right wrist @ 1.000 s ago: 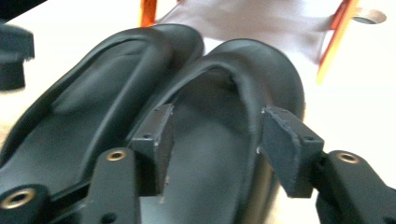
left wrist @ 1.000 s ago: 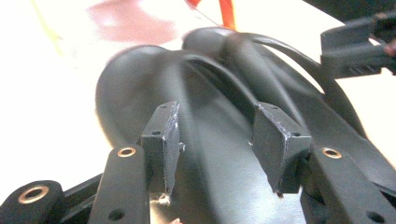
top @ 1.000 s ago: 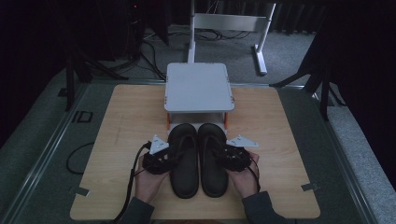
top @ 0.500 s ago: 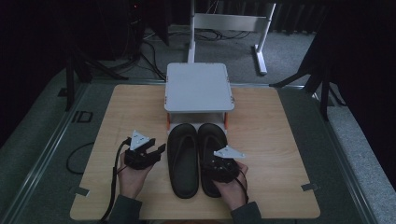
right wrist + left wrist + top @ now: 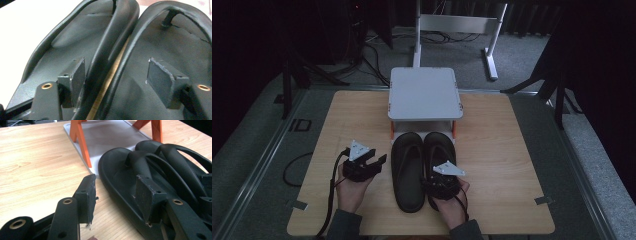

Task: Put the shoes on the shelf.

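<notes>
- Pair of black flip-flops lay side by side on the wooden table, toes at the front edge of the small grey rack with orange legs.
- Left flip-flop and right flip-flop touched along their inner edges; a thin strip of wood showed between them in the right gripper view.
- Left gripper sat just left of the left flip-flop, near its middle, jaws spread, holding nothing.
- In the left gripper view, left gripper had one jaw over bare wood, the other in front of the left flip-flop's edge; contact could not be told.
- Right gripper was over the heel end of the right flip-flop, hand behind it.
- In the right gripper view, right gripper was spread wide, one jaw over each sole, straddling the two inner edges; nothing pinched.
- Rack's lower shelf lay just beyond the toes.
</notes>
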The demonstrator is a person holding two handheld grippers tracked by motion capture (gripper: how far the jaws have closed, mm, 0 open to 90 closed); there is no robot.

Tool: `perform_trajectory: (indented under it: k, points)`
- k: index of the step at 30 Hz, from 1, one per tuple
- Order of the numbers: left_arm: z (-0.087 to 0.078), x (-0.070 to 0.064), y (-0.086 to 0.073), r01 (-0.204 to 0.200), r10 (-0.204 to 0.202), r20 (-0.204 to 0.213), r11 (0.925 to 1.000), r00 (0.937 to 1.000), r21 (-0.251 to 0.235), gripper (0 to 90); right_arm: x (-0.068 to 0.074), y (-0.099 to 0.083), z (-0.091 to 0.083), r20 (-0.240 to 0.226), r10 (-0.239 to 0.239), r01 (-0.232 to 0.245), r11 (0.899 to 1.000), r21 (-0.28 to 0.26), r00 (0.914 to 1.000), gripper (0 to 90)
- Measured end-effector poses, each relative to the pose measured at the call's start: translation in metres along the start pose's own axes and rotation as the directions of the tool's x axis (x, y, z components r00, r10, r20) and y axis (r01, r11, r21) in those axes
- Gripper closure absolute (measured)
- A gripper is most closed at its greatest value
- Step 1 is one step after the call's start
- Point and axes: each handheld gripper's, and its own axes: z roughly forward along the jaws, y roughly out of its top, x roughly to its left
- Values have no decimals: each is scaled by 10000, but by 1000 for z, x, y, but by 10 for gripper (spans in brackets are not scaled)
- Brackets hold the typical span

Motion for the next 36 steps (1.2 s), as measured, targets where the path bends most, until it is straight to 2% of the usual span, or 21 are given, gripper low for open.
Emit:
perform_trajectory:
  k: [4,6,8,10,14,15,16,18,21,28,31,36]
  points:
    - [1,0,-1,30,-30,-13,10000,10000,31,515,7,0,3,-87,48,-48,10000,2,10000,333]
    - [1,0,-1,58,-57,-7,10000,10000,28,515,9,-1,6,84,148,-148,9999,19,9999,365]
    - [1,0,-2,88,-88,-1,10000,10000,23,515,12,0,12,484,250,-251,9997,23,9985,398]
    - [1,0,-2,82,-82,-4,10000,10000,26,515,12,1,14,605,273,-273,9996,-12,9978,412]
    - [1,1,-2,80,-80,4,10000,10000,49,515,18,3,20,1079,149,-152,9999,22,9941,484]
    - [1,1,-2,97,-97,7,9999,10000,47,515,22,2,20,1348,58,-60,10000,16,9909,541]
    - [1,1,-3,92,-92,-2,9999,10000,52,515,22,2,20,1348,58,-60,10000,16,9909,541]
    - [1,1,-3,102,-102,5,9999,9999,30,515,23,2,21,1547,77,-80,10000,12,9879,631]
    - [1,0,-3,104,-105,23,9999,9999,17,515,24,3,21,1605,177,-196,9997,108,9869,685]
    - [-1,1,-3,112,-112,-2,9999,9999,-10,515,26,1,21,1944,592,-585,9982,-94,9791,747]
    - [-2,2,-2,140,-140,-42,9999,9999,-28,515,23,1,20,2069,702,-676,9975,-197,9758,763]
    - [-2,3,-2,160,-160,-60,9999,9999,-53,515,19,2,20,2067,826,-780,9965,-302,9749,764]
